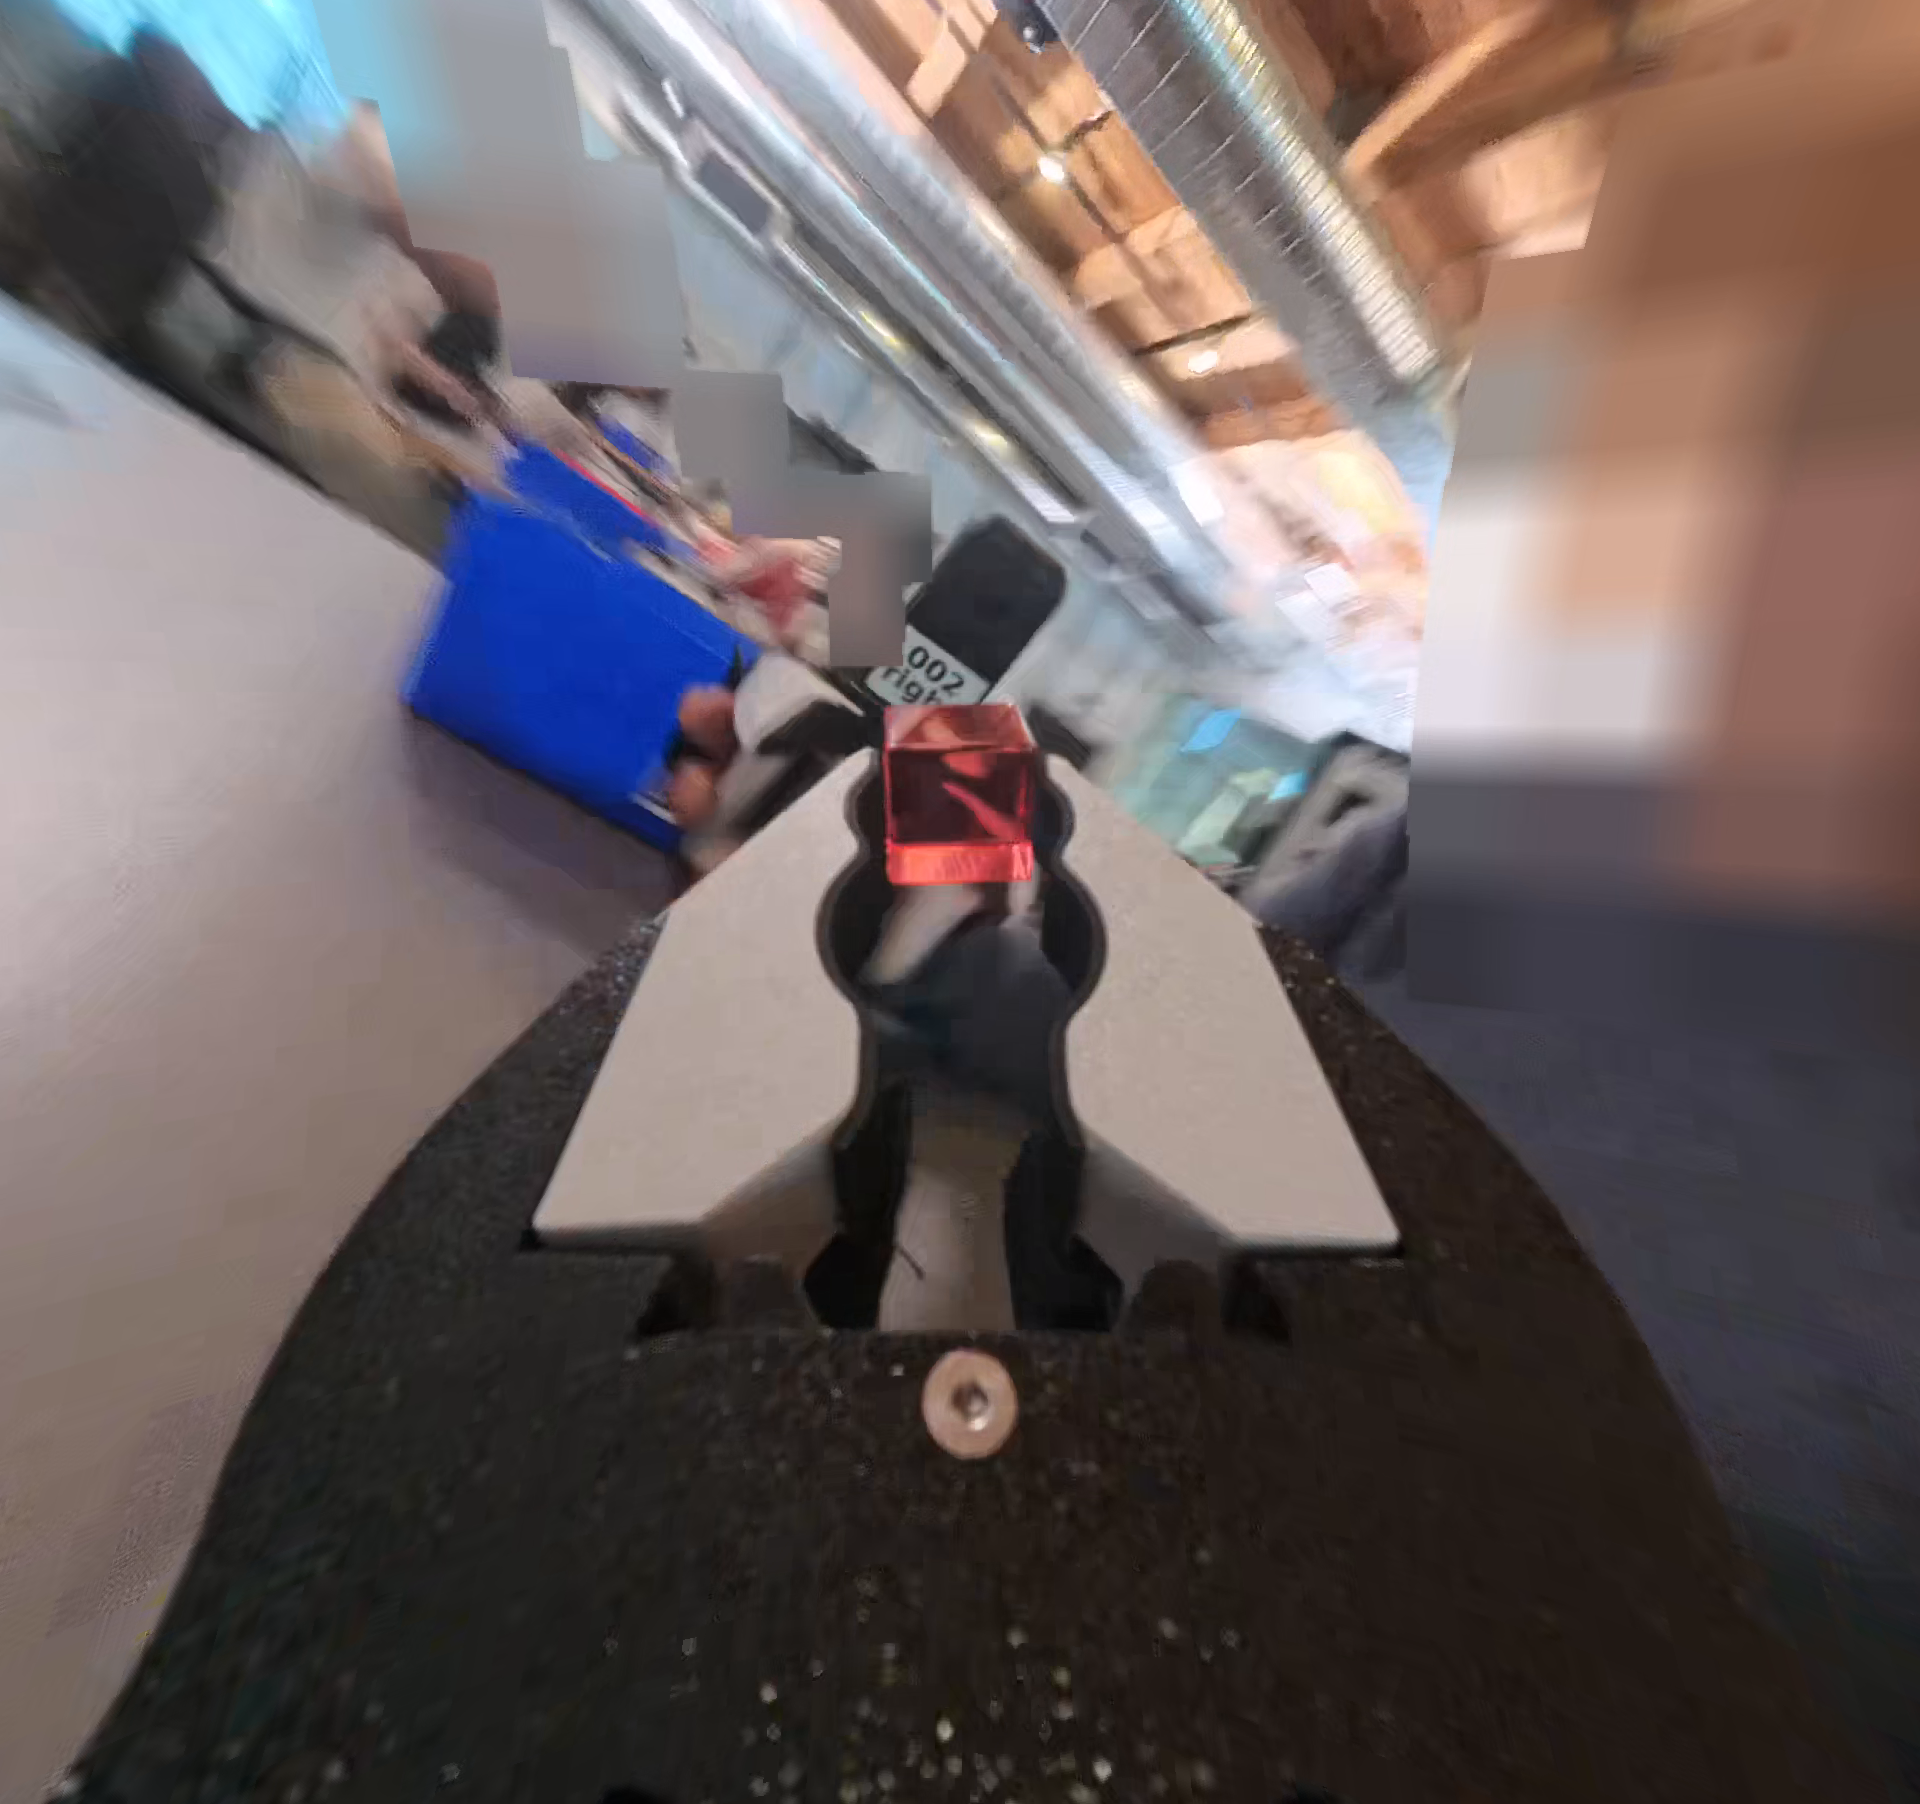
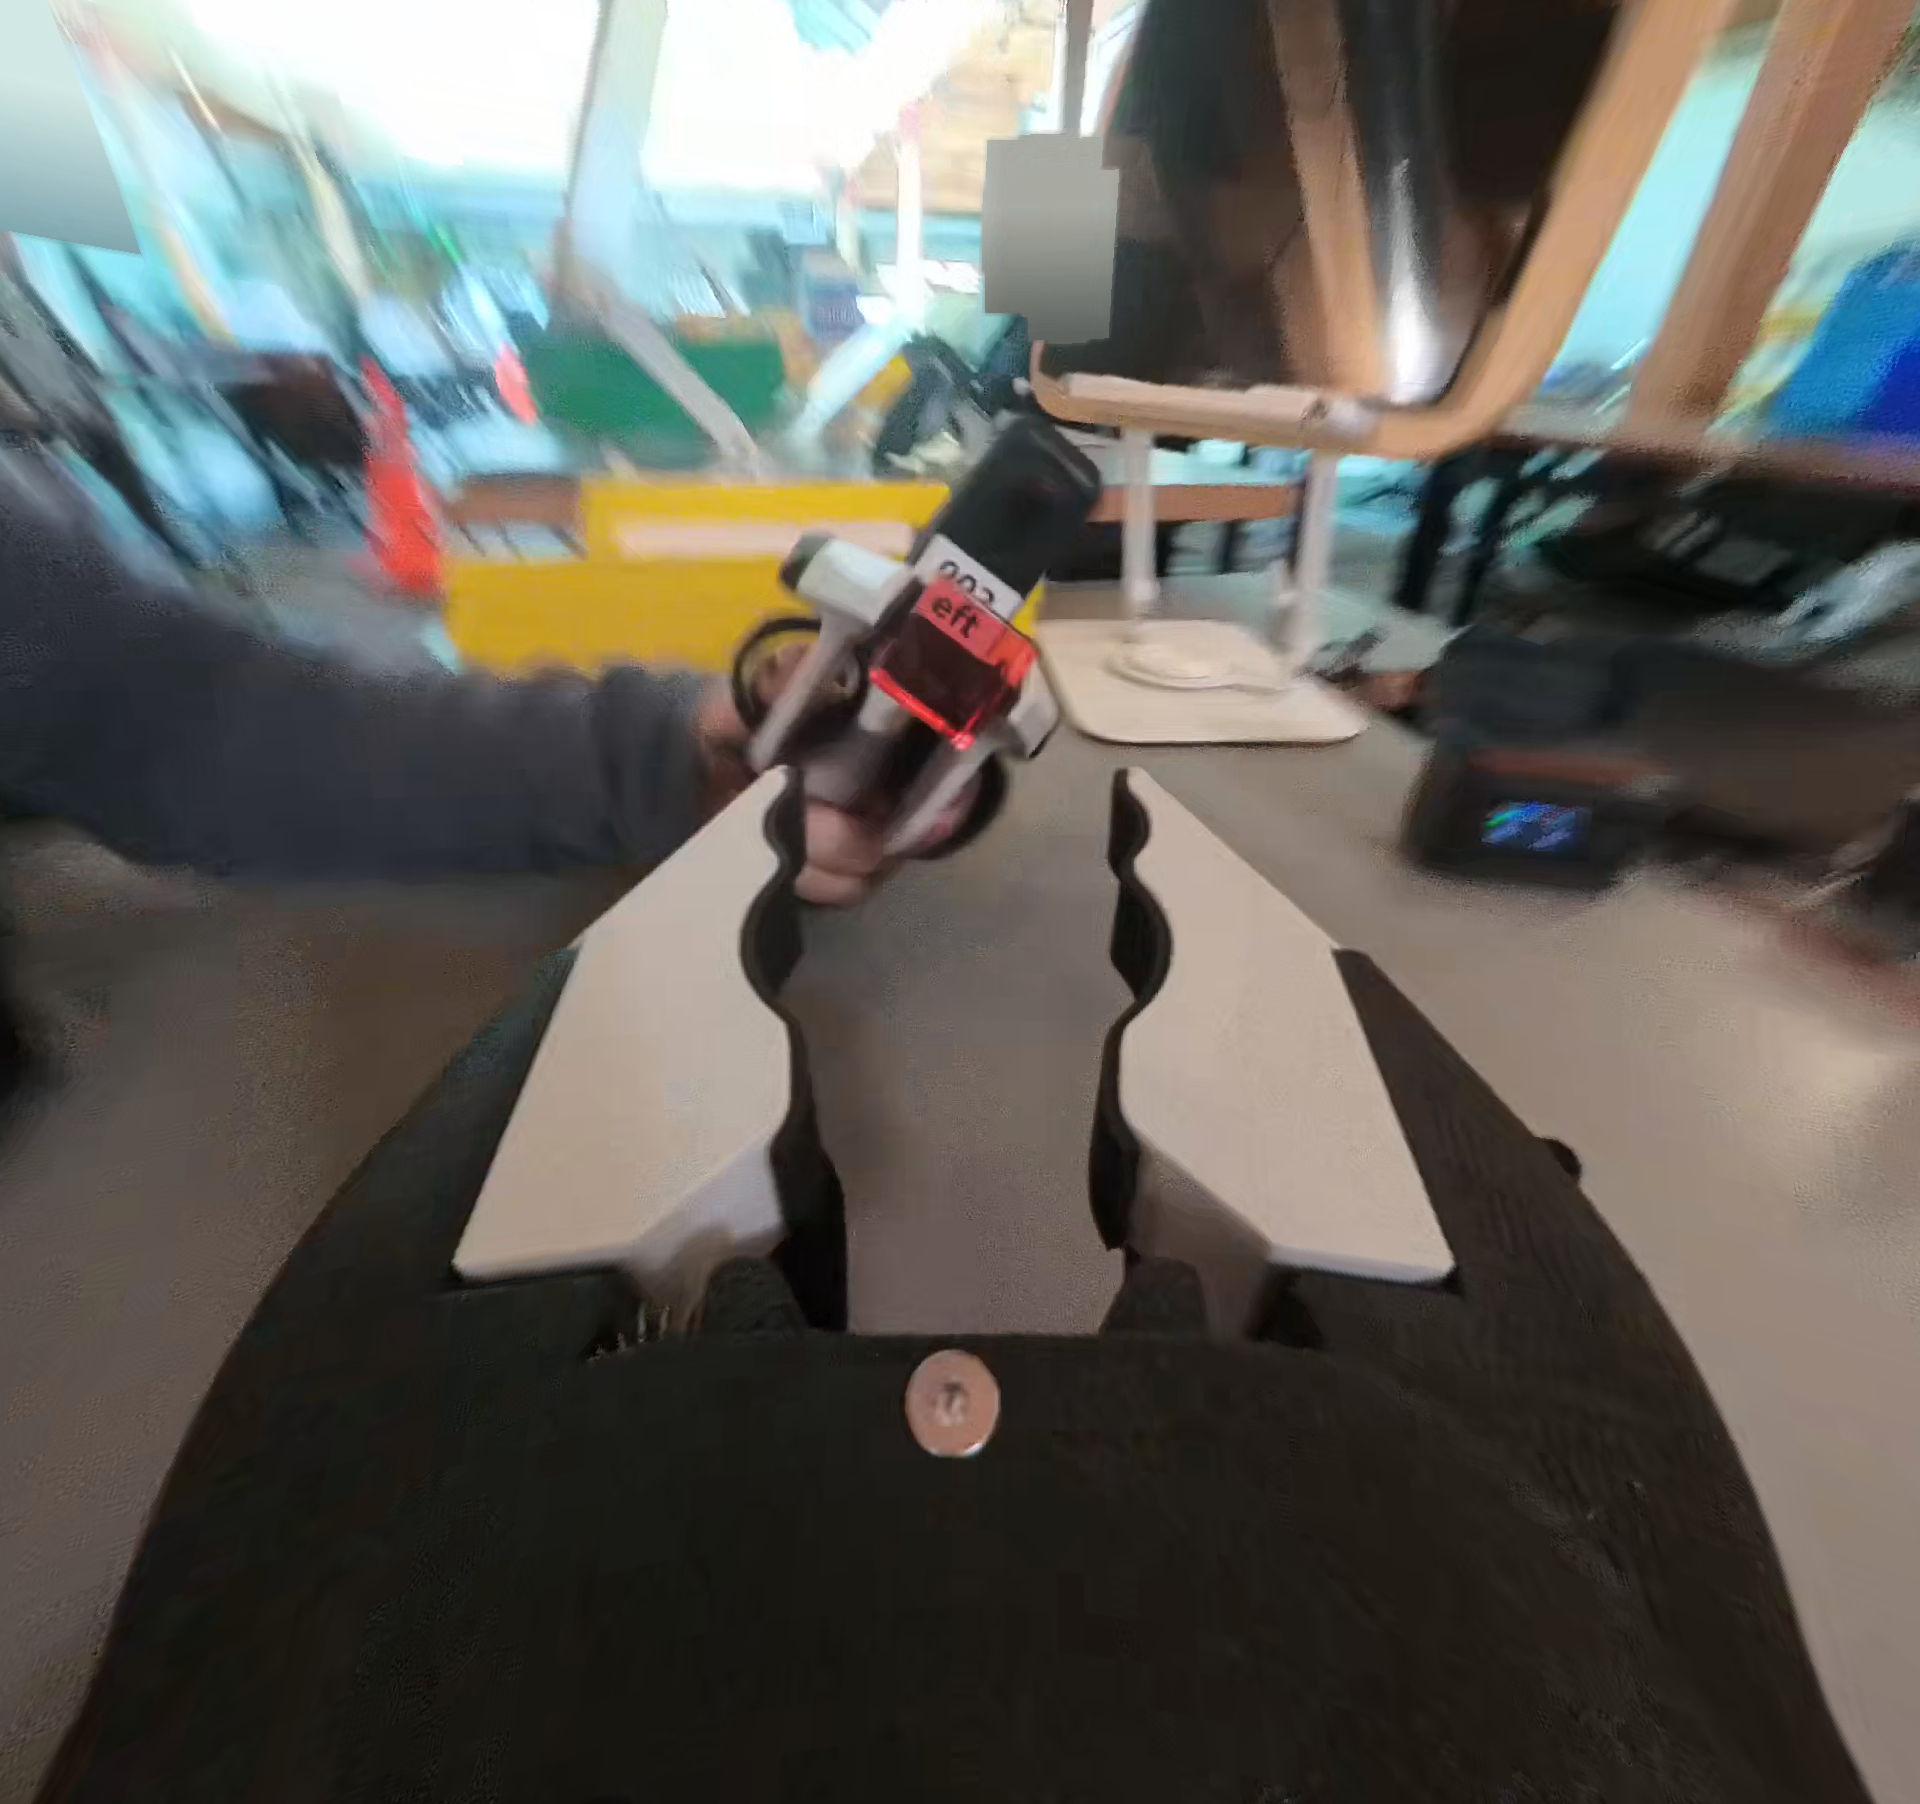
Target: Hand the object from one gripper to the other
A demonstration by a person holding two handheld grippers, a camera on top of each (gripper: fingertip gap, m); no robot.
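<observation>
In the left wrist view, the left gripper [image 1: 958, 788] had its two pale fingers closed on one translucent red cube [image 1: 958, 790], pinched at the very tips and raised clear of the pale counter [image 1: 156, 819]. Just beyond the cube, the right gripper [image 1: 831, 715] showed partly, its black camera body [image 1: 992, 601] carrying one white sticker with dark printing. A hand [image 1: 698, 752] gripped it from the left side. One blue box [image 1: 566, 663] sat on the counter behind that hand. Overhead ran one ribbed silver duct [image 1: 1226, 175], blurred.

In the right wrist view, the right gripper [image 2: 951, 798] stood wide, its two fingers well apart with nothing but grey counter [image 2: 956, 1079] between them. Ahead, the left gripper [image 2: 951, 684] faced the camera, tilted, with the one red cube [image 2: 951, 679] clamped at its tips. Its black body bore one white sticker, seen partly through the cube's top edge, tinted red. A dark sleeve [image 2: 312, 746] reached in from the left, and a hand [image 2: 831, 850] held that gripper from below. The cube was near the right gripper's tips but apart from them. Behind stood one yellow bin [image 2: 644, 591] and one white stand [image 2: 1195, 632] on a flat base.
</observation>
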